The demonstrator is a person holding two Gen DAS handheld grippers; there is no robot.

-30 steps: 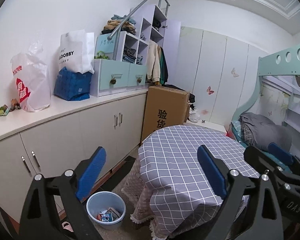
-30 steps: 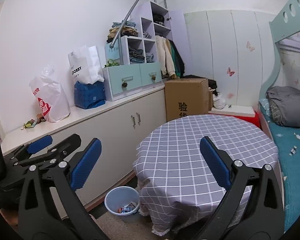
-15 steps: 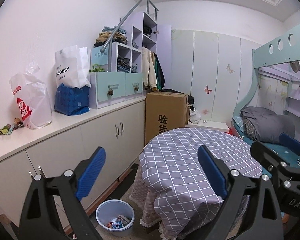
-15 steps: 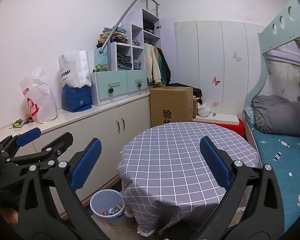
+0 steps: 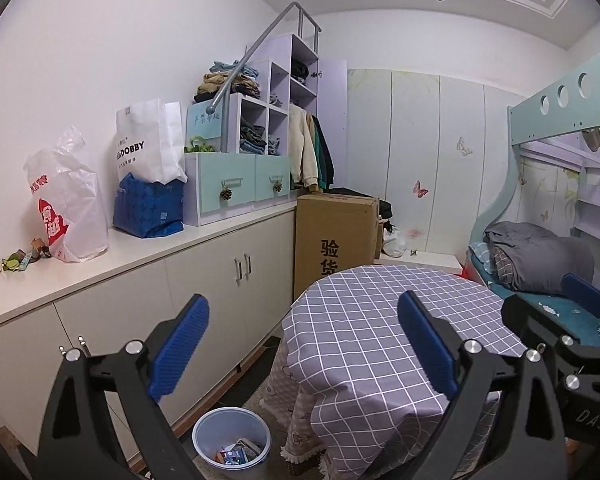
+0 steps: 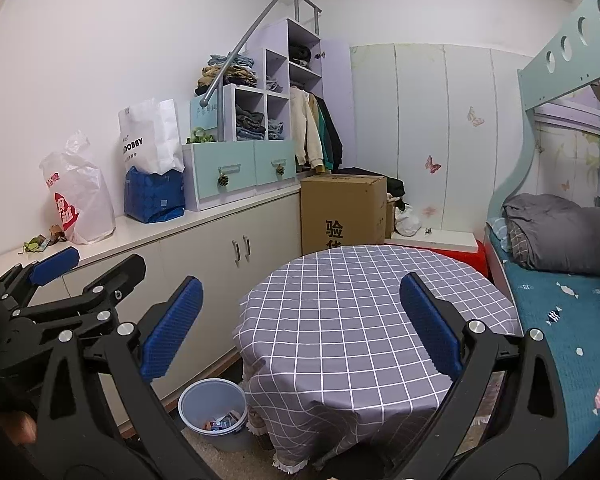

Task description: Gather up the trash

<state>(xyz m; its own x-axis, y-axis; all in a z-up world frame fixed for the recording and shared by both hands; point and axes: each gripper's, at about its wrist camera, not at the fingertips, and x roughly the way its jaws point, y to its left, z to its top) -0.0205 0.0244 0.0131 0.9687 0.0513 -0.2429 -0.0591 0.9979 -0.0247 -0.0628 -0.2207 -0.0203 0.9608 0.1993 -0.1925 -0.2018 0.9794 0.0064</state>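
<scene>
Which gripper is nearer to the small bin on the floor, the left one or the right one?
Left. The left gripper hangs almost above the bin; the right gripper is further off, over the checked table.

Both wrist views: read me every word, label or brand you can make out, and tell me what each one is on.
"DOBBY": white paper bag on the counter; its first letters are cut off.
"验货": cardboard box, beside the cabinets.
"DAS": right gripper's frame, seen in the left wrist view.
Red characters on the white plastic bag: too crumpled to read.
Writing on the teal sign by the shelves: too faint.
Wrappers in the trash bin: too small.
</scene>
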